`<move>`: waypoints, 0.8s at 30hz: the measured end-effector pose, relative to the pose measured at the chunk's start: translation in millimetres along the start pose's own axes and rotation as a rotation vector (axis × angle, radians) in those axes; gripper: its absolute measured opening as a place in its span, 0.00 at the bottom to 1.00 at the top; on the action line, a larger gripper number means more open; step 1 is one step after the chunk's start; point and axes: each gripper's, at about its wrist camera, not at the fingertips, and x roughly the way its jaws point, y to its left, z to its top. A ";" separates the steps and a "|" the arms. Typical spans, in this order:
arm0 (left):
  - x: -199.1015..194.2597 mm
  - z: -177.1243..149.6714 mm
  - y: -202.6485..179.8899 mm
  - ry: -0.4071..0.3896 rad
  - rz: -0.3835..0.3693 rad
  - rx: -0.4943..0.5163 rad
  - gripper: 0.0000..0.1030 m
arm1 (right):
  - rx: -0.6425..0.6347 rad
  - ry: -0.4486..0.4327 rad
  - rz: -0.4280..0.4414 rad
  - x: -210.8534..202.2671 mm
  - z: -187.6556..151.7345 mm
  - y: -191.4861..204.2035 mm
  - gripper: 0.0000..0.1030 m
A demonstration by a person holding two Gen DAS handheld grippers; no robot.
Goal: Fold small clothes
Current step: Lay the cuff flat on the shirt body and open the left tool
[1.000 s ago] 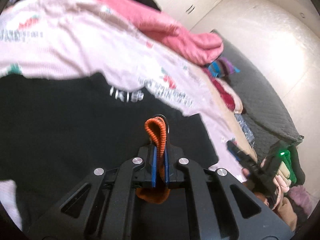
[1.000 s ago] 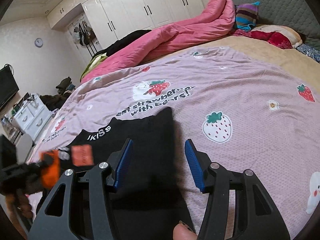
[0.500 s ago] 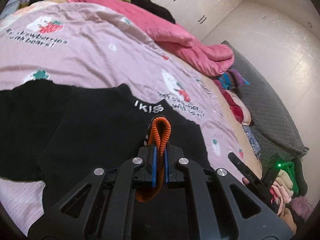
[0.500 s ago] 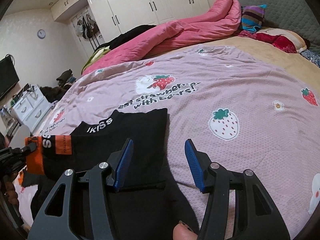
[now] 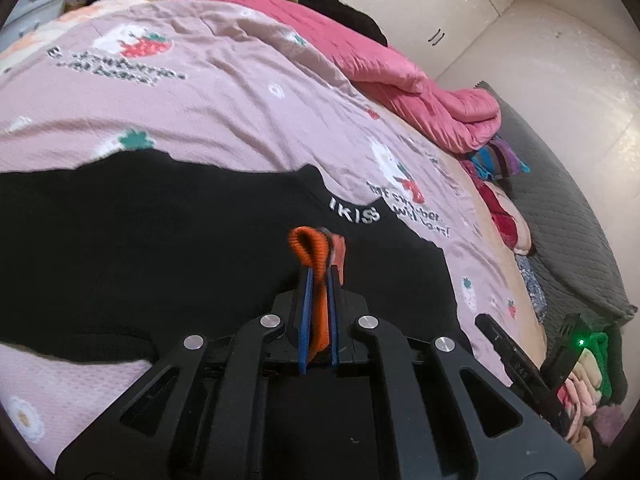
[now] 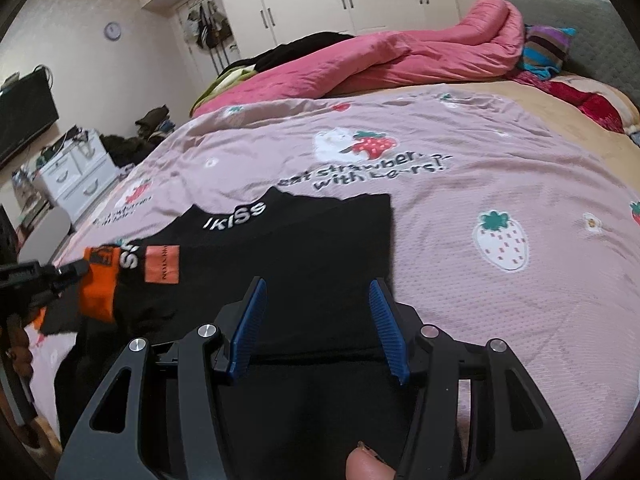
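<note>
fold: midway | left gripper clamped on orange cuff, sleeve over black top | right gripper apart, empty | left: lay sleeve, fold body

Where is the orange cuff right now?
In the left wrist view the orange cuff is pinched in the left gripper, above the black sweater on the pink bedspread.

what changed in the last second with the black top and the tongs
The left tongs, shut on the orange cuff, carried the sleeve across over the black top, toward the right tongs. Nothing was released. The right tongs stayed open and empty.
</note>
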 end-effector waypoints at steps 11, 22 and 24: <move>19.0 -6.7 -14.7 0.054 0.050 0.088 0.01 | -0.038 0.053 0.032 13.5 -1.4 23.5 0.61; 67.0 -34.9 -1.7 0.189 0.190 0.158 0.14 | -0.037 0.228 -0.017 49.2 -15.7 22.4 0.70; 65.4 -35.6 -5.2 0.184 0.205 0.178 0.14 | -0.015 0.241 -0.012 52.1 -18.6 17.8 0.71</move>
